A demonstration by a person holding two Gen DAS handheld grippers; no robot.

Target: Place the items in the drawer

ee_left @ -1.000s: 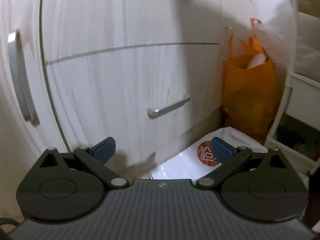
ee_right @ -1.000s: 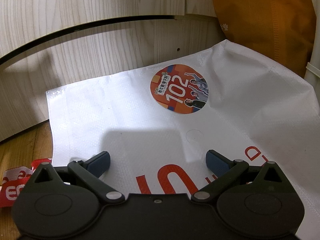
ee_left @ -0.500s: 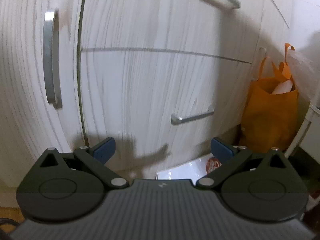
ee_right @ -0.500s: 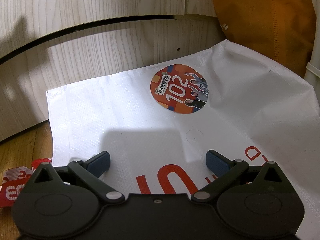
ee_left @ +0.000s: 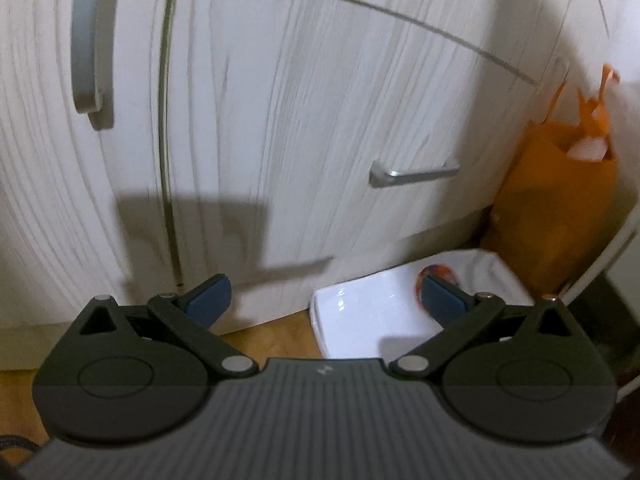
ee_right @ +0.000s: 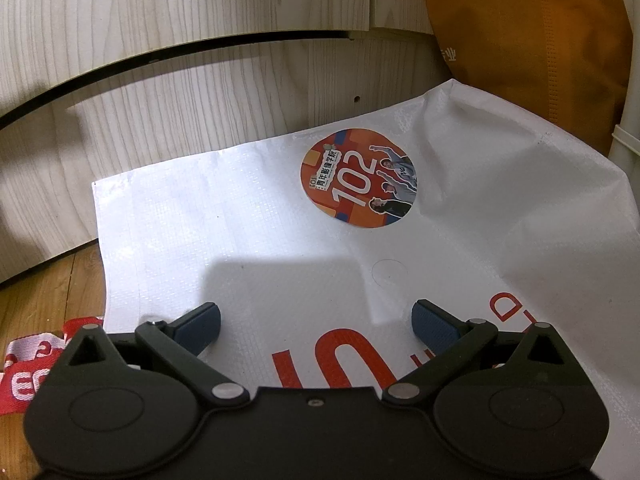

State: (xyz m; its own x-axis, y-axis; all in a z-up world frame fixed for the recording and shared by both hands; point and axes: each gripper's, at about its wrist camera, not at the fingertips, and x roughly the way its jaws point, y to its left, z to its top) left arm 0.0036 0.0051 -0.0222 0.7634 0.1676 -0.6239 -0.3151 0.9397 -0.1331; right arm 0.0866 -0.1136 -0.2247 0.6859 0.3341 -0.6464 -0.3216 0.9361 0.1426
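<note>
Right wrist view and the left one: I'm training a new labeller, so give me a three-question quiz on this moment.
1. True or false: the right claw grips the white bag.
2. Multiple choice: the bottom drawer is A) pulled out, B) shut, C) missing its handle.
3. Fill in: the sticker on the white bag shows the number ___.

Key:
1. False; its jaws stand open above the bag and hold nothing.
2. B; its front sits flush and its handle is untouched, with the left claw open and apart from it.
3. 102.
</note>
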